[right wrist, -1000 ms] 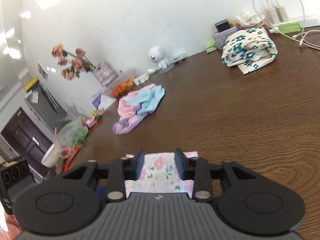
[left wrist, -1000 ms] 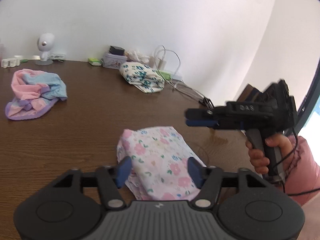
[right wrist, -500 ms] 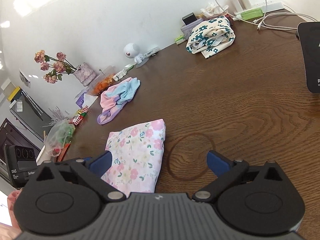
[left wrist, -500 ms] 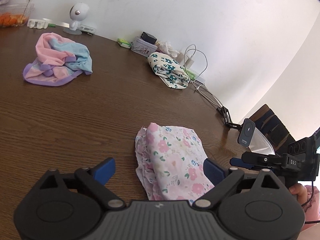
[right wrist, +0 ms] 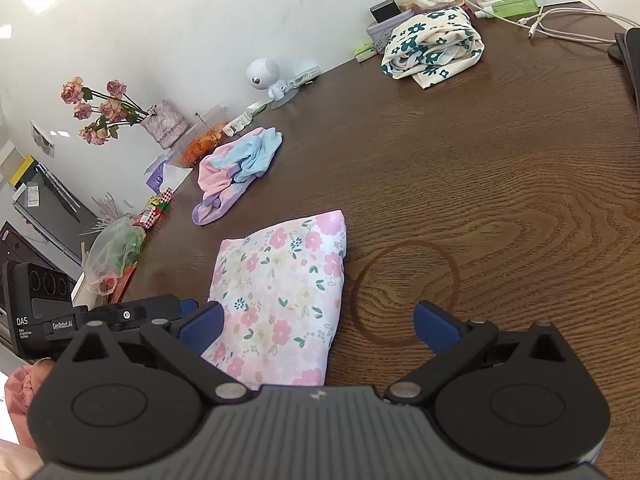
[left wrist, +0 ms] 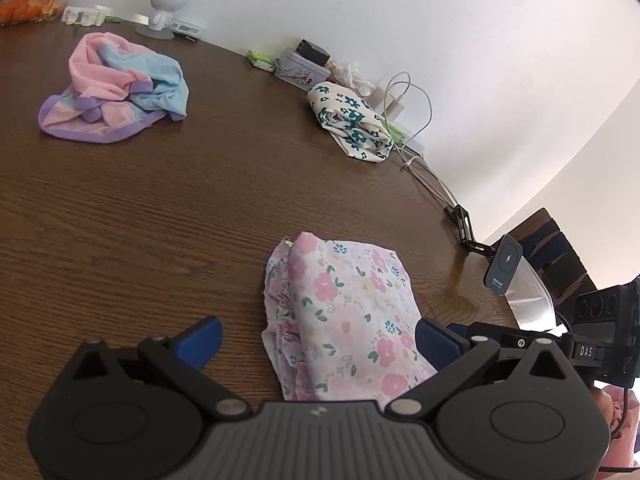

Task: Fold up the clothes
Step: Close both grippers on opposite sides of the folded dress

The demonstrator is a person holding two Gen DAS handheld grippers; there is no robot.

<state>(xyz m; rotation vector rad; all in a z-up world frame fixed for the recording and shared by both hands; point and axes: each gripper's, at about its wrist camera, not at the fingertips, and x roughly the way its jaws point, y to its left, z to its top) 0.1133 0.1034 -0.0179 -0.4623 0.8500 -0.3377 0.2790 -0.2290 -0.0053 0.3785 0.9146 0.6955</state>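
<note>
A folded pink floral garment [left wrist: 344, 308] [right wrist: 280, 292] lies flat on the brown wooden table [left wrist: 160, 220]. My left gripper [left wrist: 318, 334] hovers over its near end with jaws opening wide; the cloth lies between the blue pads but neither presses it. My right gripper [right wrist: 320, 316] stands open, its left pad over the garment's near corner and its right pad over bare wood. A crumpled pink, blue and purple garment [left wrist: 116, 88] [right wrist: 236, 168] sits further back. A folded white garment with teal flowers [left wrist: 352, 120] [right wrist: 432, 46] lies near the wall.
Chargers and cables [left wrist: 412, 108] run along the wall beside a small tin and a white round-headed gadget [left wrist: 164, 4]. A phone stand [left wrist: 504, 268] stands at the table's right edge. Dried flowers [right wrist: 100, 108] and a plastic bag [right wrist: 116, 248] crowd the left edge.
Both grippers went from partly closed around the floral garment's near end to wide open, leaving it lying flat and folded. Both views have shifted and sunk a little.
</note>
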